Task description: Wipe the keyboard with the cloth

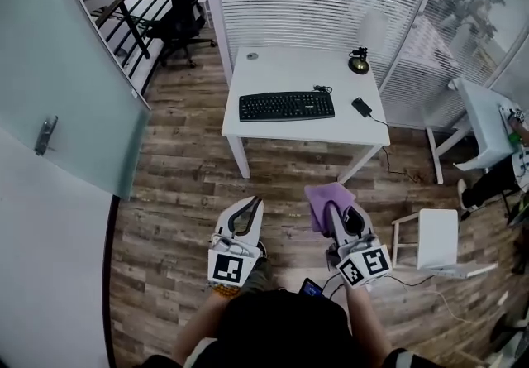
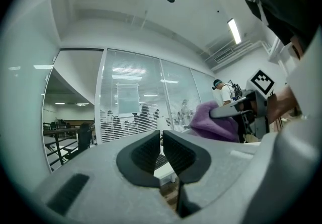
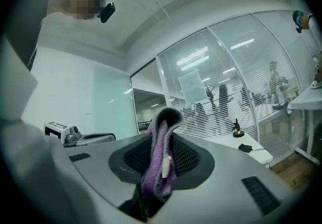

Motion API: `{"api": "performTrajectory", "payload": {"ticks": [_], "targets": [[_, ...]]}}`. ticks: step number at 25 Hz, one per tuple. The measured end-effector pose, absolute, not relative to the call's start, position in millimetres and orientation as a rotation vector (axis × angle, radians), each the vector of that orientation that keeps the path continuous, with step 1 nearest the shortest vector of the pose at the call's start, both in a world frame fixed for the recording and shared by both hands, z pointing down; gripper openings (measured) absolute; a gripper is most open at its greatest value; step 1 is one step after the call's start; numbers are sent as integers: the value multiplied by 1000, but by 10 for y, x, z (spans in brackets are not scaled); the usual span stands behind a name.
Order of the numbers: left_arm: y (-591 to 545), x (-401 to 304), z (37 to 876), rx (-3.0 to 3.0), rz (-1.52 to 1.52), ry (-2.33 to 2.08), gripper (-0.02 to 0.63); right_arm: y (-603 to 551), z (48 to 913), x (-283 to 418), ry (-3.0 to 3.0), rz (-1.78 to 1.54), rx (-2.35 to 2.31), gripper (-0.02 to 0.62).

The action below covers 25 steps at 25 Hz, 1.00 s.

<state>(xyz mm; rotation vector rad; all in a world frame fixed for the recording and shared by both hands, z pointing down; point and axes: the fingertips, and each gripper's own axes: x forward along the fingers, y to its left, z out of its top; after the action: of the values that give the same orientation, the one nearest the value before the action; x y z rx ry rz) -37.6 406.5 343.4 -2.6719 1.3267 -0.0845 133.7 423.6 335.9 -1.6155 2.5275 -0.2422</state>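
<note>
The right gripper (image 1: 332,213) is squeezed tight on the soft purple cloth (image 1: 325,196) so it is ready for wiping, the left gripper (image 1: 250,207) is pressed together on nothing, and the flat black keyboard (image 1: 287,105) sits well apart at twelve o'clock on the white table (image 1: 297,64)

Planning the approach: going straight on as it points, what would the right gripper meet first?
Probably the white table holding the keyboard; only open floor lies between. The right gripper, shut on the purple cloth, may pass above its edge; height is unclear.
</note>
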Motion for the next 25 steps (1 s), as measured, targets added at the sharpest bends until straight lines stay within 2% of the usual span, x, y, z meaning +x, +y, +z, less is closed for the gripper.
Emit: {"api": "performTrajectory", "payload": {"ticks": [11,19,25], "targets": [[2622,-845,3708,-2711,-131,1305,29,2802,3519,1441,2432,-227,-1803,92],[1709,-965,4055,-2757,-238,1359,28,1624,3873,1593,2584,-181,-1838,92],[812,-902,4320,-2758,-337,1338,29,635,4308,1974,2604,-270,-1856,92]]}}
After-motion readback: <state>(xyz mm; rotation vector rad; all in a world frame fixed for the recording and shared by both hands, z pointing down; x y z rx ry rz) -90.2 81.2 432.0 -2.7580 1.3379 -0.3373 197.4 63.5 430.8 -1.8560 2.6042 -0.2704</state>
